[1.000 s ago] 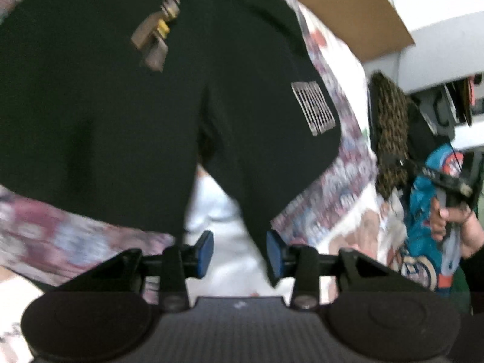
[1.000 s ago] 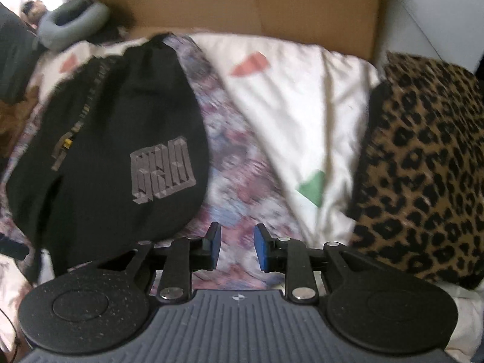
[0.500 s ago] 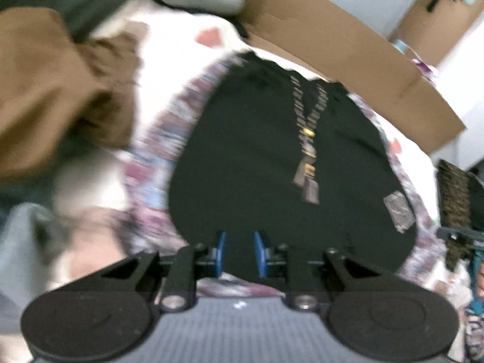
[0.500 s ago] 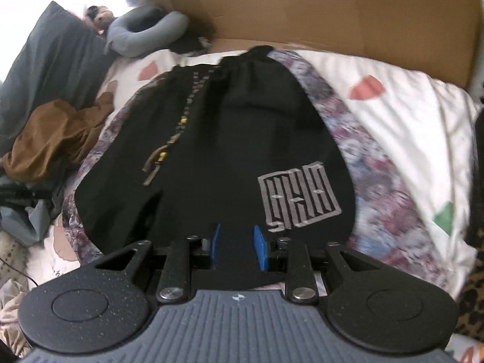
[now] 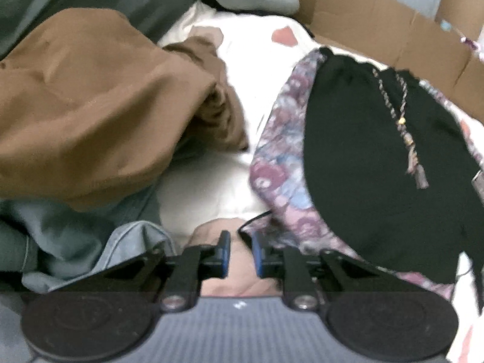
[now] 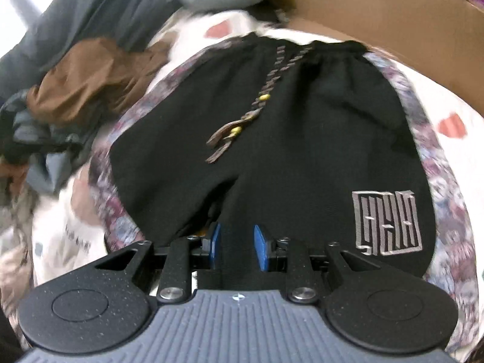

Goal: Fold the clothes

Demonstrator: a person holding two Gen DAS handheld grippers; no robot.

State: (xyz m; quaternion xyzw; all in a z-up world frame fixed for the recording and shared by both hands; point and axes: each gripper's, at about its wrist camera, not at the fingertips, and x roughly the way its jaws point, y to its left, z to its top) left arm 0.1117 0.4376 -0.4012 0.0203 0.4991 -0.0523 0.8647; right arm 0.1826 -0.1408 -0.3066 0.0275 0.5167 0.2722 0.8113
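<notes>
Lying flat on a floral cloth (image 6: 435,181), one pair of black shorts (image 6: 302,151) runs waistband far, hems near; right gripper (image 6: 237,247) and left gripper (image 5: 241,253) both gape slightly, empty.

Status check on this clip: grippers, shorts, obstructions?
Left gripper open, off the shorts. Right gripper open at the hem of the black shorts, laid flat, unfolded. Brown garment heaped beside, not blocking.

shorts (image 6: 302,157): matt black cloth | box (image 6: 378,21): plain brown cardboard
</notes>
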